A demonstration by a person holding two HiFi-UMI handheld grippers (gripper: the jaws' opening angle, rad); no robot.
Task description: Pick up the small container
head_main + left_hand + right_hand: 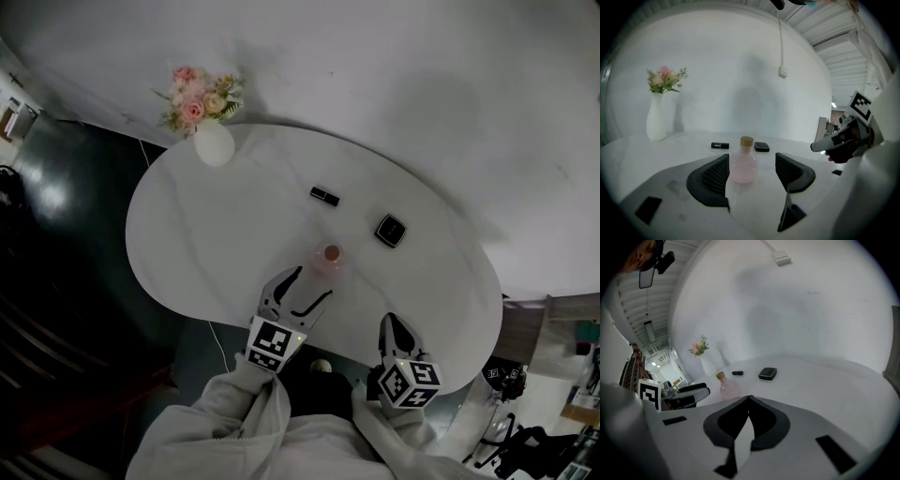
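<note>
A small pink bottle with a cork stopper stands upright near the front of the white oval table. My left gripper is open, and the bottle stands in the gap at its fingertips, with space on both sides. In the left gripper view the left gripper frames the bottle. A small black square case lies to the right, further back. My right gripper is shut and empty at the table's front edge, its tips meeting in its own view, where the bottle shows too.
A short black stick-shaped item lies behind the bottle. A white vase of pink flowers stands at the table's far left edge, against the wall. The person's grey sleeves are at the bottom. A dark floor lies to the left of the table.
</note>
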